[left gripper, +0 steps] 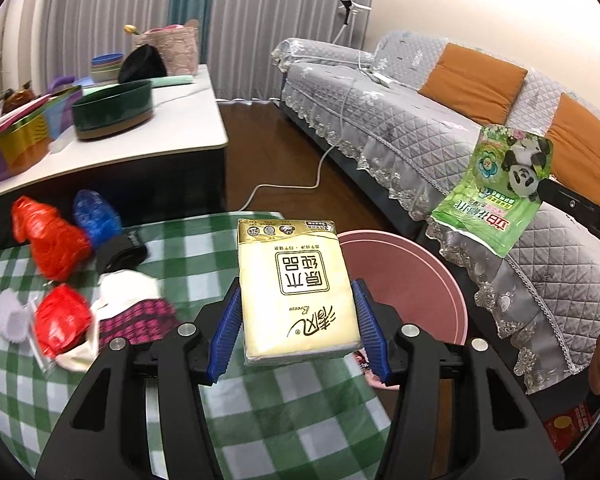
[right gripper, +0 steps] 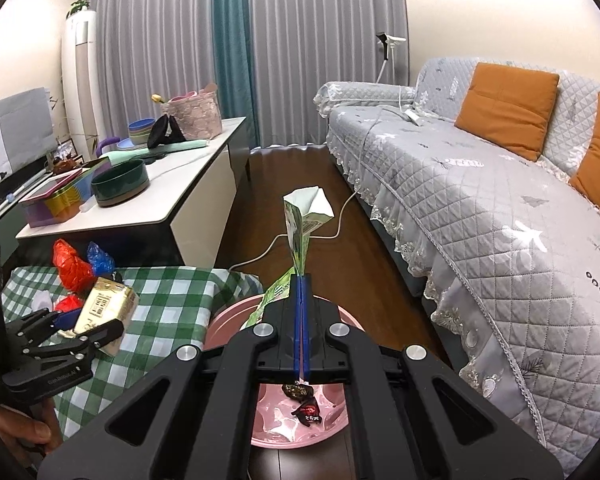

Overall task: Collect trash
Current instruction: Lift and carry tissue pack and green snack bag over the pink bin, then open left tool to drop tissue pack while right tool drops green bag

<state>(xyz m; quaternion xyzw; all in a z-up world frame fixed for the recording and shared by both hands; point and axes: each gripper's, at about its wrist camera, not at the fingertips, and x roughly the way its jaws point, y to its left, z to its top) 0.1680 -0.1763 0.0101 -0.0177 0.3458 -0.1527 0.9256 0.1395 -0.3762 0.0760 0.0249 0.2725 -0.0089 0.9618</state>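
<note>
The left gripper (left gripper: 300, 316) has its blue pads about half apart and pressed on the two sides of a yellow tissue pack (left gripper: 298, 284), which it carries in the air at the near edge of a table covered by a green checked cloth (left gripper: 204, 248), close to a pink bin (left gripper: 420, 280) on the dark floor. The right gripper (right gripper: 302, 280) is closed tight, its jaws pinching one edge of a green panda wrapper (left gripper: 500, 184) that stands up above the fingertips, directly over the pink bin. Seen from the right wrist, the bin already holds two small dark sweet wrappers (right gripper: 306, 404), so some trash is collected. Neither the pack nor the green wrapper is in the bin yet; both look ready to be dropped. Left on the cloth are two red plastic bags (left gripper: 50, 240), a blue plastic bag (left gripper: 96, 216), a black item, white and dark pink patterned pieces and a white paper cup liner (left gripper: 10, 318). By that count the job seems well short of half done. Beyond lie a white cabinet with bowls and a grey quilted sofa with orange cushions
</note>
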